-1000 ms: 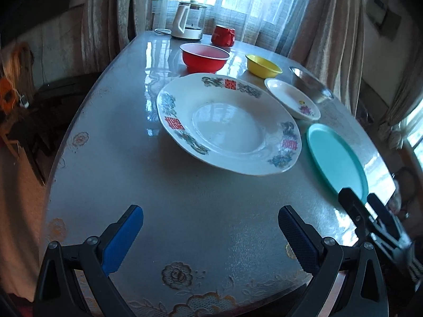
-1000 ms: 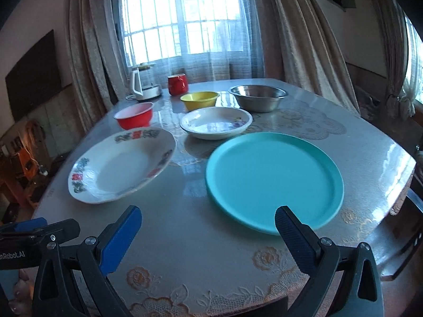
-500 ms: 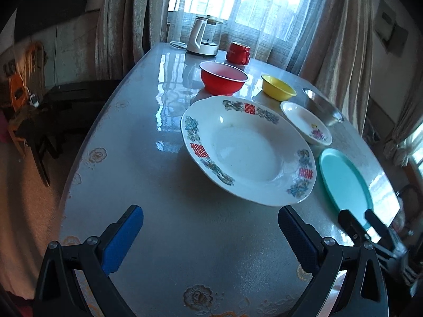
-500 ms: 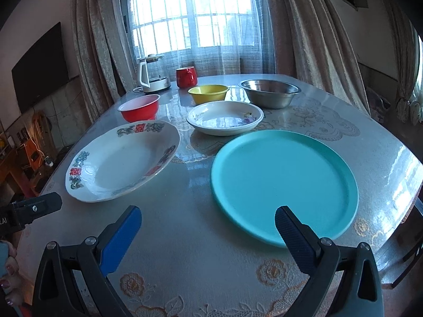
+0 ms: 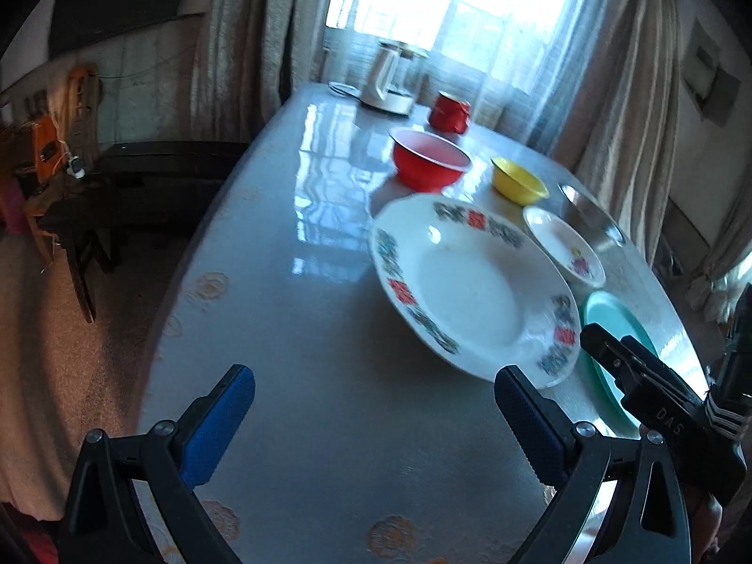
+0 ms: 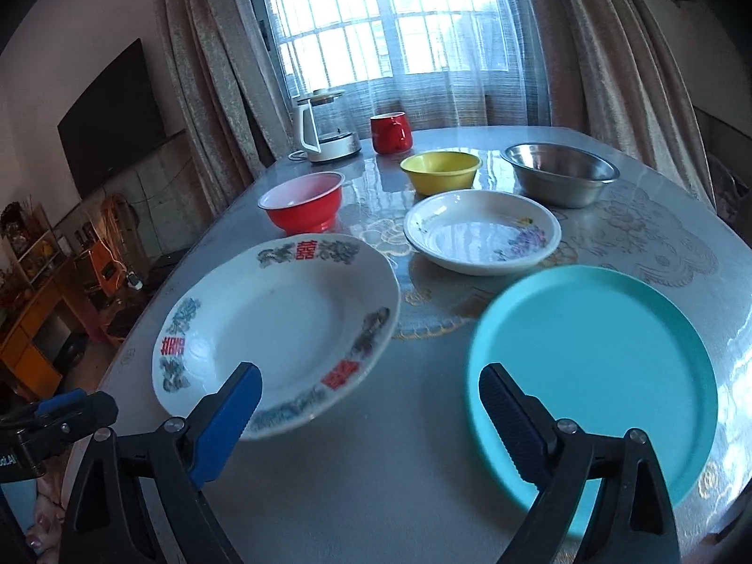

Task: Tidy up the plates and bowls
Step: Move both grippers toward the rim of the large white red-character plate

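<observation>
Blocking part of the patterned plate (image 6: 282, 324) rim at 7 o'clock: right gripper (image 6: 369, 416), jaws wide w/ nothing between, just been closing slightly. Left gripper (image 5: 373, 416) also agape over bare table (image 5: 329, 423); teal plate (image 5: 611, 329) half hidden behind right tool at 3 o'clock. Glossy floral table by curtained window (image 6: 399, 23); bowls at 12 o'clock.

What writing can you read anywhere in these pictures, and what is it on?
"囍", in red, repeated around the rim of the big plate.
"DAS", on the right hand-held gripper, rest cut off.
"oLAI", on the left hand-held gripper at the frame edge, partly cut off.
Nothing else readable.
</observation>
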Demonstrator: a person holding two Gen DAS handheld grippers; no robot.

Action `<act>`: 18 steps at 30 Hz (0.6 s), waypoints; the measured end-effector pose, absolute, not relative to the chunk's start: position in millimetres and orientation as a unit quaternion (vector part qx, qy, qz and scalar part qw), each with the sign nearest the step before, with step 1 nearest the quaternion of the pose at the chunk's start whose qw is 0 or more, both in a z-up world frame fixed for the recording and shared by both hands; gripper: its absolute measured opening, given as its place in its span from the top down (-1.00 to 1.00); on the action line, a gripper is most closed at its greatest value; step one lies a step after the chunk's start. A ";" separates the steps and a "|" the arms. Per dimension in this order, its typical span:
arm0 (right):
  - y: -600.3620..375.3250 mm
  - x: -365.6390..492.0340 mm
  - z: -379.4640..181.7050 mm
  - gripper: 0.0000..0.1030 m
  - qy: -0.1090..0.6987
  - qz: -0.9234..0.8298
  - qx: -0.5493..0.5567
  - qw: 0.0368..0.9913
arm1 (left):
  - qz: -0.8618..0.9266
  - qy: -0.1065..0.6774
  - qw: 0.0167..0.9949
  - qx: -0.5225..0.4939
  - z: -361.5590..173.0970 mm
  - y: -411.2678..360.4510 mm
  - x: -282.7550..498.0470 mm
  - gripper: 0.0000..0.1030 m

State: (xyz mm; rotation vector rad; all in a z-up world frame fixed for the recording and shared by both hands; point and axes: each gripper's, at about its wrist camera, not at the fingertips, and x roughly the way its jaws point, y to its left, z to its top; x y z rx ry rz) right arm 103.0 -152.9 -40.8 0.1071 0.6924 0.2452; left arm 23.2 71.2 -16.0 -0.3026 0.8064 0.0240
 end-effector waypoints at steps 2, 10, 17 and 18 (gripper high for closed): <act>-147.8 107.2 -42.0 -0.86 0.341 0.126 0.047 0.931 | 0.026 0.380 0.913 -0.149 -17.4 77.9 19.7 -1.00; -145.4 128.4 -55.6 -0.84 0.379 0.134 0.051 0.914 | 0.016 0.367 0.911 -0.187 -25.5 92.7 31.5 -1.00; -144.7 155.9 -57.0 -0.82 0.395 0.133 0.065 0.907 | -0.033 0.377 0.896 -0.234 -29.7 101.1 60.7 -1.00; -144.9 157.3 -57.9 -0.81 0.397 0.136 0.069 0.905 | -0.036 0.378 0.890 -0.250 -31.3 103.3 64.1 -1.00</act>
